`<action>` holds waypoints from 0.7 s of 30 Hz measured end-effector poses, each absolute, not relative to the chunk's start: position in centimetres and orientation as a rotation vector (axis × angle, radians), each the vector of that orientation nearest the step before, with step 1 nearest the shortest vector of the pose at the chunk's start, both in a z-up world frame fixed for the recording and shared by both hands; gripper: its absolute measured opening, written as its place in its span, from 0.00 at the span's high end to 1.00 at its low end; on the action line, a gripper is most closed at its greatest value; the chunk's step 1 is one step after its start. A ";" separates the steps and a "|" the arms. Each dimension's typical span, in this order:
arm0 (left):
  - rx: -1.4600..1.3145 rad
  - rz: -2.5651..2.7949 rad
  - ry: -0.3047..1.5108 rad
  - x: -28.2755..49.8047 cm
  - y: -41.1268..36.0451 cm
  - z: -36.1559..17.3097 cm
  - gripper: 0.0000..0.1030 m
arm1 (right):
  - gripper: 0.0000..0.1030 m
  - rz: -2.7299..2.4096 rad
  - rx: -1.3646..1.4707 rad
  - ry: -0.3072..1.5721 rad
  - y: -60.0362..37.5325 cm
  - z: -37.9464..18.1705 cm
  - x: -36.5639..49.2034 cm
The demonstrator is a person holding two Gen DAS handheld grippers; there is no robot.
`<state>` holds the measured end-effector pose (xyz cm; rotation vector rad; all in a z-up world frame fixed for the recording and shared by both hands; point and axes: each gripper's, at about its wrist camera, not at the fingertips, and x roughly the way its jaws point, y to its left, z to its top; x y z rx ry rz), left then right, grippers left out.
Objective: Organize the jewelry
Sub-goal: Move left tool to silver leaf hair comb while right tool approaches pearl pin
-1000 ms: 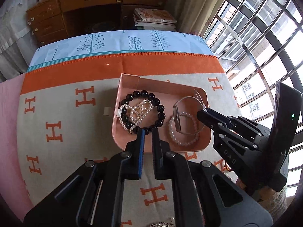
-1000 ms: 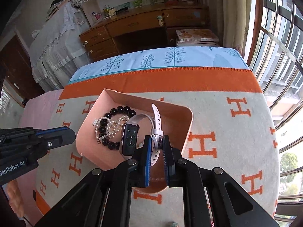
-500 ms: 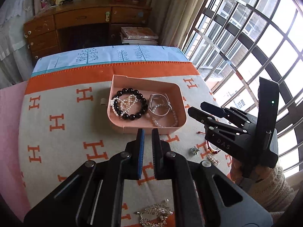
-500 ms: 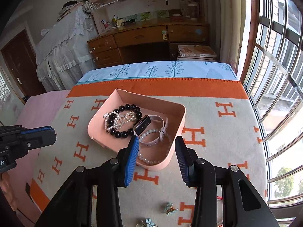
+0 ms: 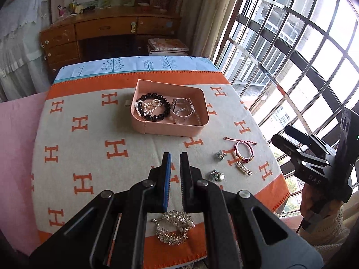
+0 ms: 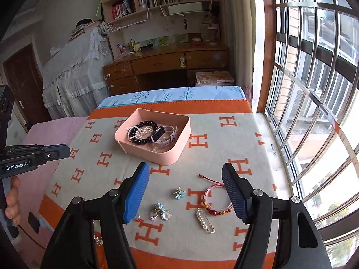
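Note:
A pink tray (image 5: 167, 130) (image 6: 167, 157) on the blanket holds a black bead bracelet (image 5: 154, 117), pearl strands and a white-strapped watch (image 6: 165, 135). Loose on the blanket lie a red cord bracelet (image 6: 216, 196) (image 5: 244, 151), a pearl safety pin (image 6: 205, 220), a blue flower brooch (image 6: 179, 193), small rings (image 6: 160, 211) and a crystal leaf hair clip (image 5: 175, 226). My left gripper (image 5: 175, 159) is nearly shut and empty, above the blanket short of the tray. My right gripper (image 6: 185, 172) is wide open and empty above the loose pieces.
The bed's blanket (image 5: 89, 148) ends at an orange border near me. A barred window (image 6: 314, 112) runs along the right side. A wooden desk (image 6: 166, 65) and stacked books (image 6: 213, 78) stand beyond the bed's far end.
Both grippers have pulled back and up from the tray. My right gripper let go of the watch, which now lies in the tray, and opened wide.

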<state>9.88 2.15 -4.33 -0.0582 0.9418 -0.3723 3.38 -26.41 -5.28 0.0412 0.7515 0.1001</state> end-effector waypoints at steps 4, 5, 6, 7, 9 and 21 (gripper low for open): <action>-0.065 -0.398 0.985 8.0 2.0 -4.4 0.93 | 0.31 0.075 0.042 0.703 -28.1 -3.2 -1.2; -0.065 -0.411 1.001 7.5 2.0 -4.6 0.78 | 0.31 0.072 0.046 0.692 -28.5 -2.8 -2.3; -0.068 -0.433 1.021 7.1 1.9 -4.9 0.63 | 0.29 0.063 0.044 0.680 -28.9 -2.4 -3.5; -0.080 -0.453 1.036 6.7 1.9 -5.3 0.25 | 0.28 0.050 0.035 0.666 -29.3 -2.1 -4.5; -0.116 -0.459 1.029 5.7 2.3 -5.7 0.09 | 0.23 0.033 0.013 0.647 -29.7 -1.7 -6.1; -0.029 -0.383 1.093 3.0 2.2 -11.7 0.16 | 0.23 0.089 -0.046 0.714 -29.4 -5.6 -12.0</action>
